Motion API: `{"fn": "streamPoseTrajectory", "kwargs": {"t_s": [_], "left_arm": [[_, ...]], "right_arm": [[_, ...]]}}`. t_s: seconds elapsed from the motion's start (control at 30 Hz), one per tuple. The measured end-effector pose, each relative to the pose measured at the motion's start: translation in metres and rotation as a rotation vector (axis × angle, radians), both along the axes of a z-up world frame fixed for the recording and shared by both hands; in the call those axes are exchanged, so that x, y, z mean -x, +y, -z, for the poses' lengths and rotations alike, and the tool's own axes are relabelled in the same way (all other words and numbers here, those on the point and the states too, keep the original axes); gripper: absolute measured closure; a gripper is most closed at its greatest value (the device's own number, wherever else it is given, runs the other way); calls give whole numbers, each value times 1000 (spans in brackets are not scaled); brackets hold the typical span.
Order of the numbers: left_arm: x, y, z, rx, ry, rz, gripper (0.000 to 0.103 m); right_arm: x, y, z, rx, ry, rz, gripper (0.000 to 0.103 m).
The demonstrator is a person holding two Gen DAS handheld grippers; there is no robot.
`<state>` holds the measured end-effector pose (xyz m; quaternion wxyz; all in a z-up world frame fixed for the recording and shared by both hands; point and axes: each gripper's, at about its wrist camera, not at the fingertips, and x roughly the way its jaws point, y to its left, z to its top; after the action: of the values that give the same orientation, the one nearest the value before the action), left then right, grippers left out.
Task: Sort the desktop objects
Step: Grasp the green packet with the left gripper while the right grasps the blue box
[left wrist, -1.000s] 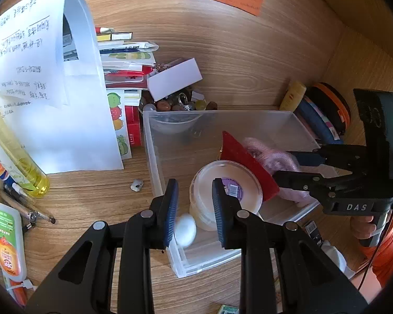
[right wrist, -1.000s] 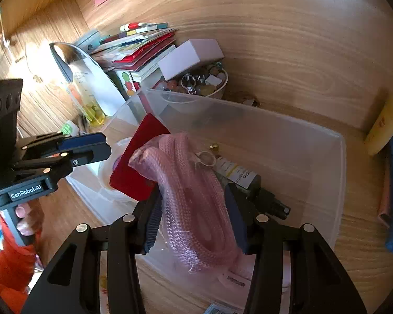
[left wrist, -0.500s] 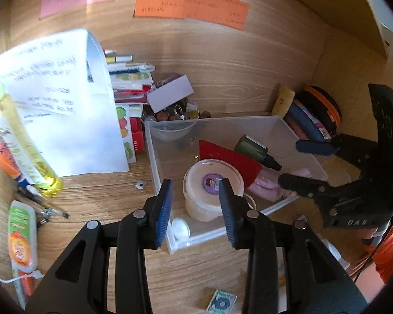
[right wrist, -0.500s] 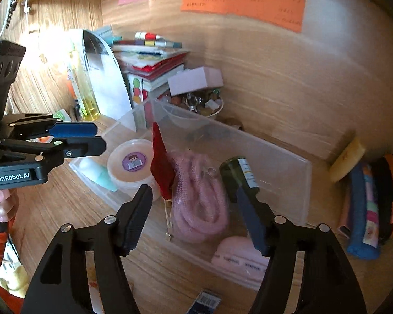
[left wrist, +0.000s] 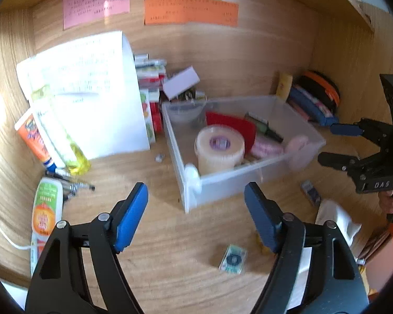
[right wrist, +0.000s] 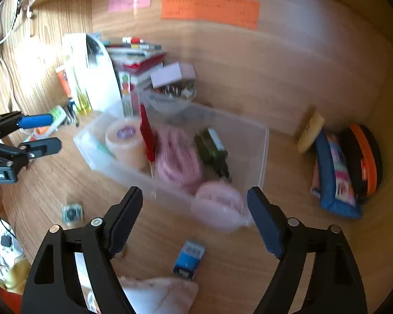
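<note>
The left gripper (left wrist: 196, 214) has its jaws wide and opening, with nothing between them; only the bare wooden desk (left wrist: 170, 248) lies under the gap. The right gripper (right wrist: 195, 221) is also wide and opening, and it holds nothing. Both point down at a slant toward the desk, near the front side of the clear plastic bin (left wrist: 249, 180). The bin stands in the middle of the desk. Inside it are a round tub (left wrist: 219, 149) at the left, a red card (right wrist: 147, 136) standing on edge beside it, a pink coiled cord (right wrist: 179, 161), a dark green bottle (right wrist: 212, 149) and a pink case (right wrist: 218, 208) at the near right corner. A hand (left wrist: 387, 202) grips the right tool's handle.
</note>
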<state>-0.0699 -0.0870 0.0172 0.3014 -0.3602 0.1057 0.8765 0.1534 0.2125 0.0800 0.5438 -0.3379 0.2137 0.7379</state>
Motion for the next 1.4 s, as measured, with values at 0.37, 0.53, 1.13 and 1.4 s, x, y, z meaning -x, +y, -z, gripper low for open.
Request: {"fn": "streamPoseTrajectory", "kwargs": {"t_s": [0.37,0.53,1.13,1.4], "left_arm": [[-25,-11,47,114,-91,27,25],[-38,-6,66,153,-118,71,25],[-36,11,84,151,-126,124,47],[-31,8,83,134,-120,89,79]], "right_arm": [[-8,-19,42,129,-14,13,21],[-13,-15,62,215,-4,19,21],[-10,1,83,355,4,-30,63],[6,-1,81,320,-39,-75,78]]}}
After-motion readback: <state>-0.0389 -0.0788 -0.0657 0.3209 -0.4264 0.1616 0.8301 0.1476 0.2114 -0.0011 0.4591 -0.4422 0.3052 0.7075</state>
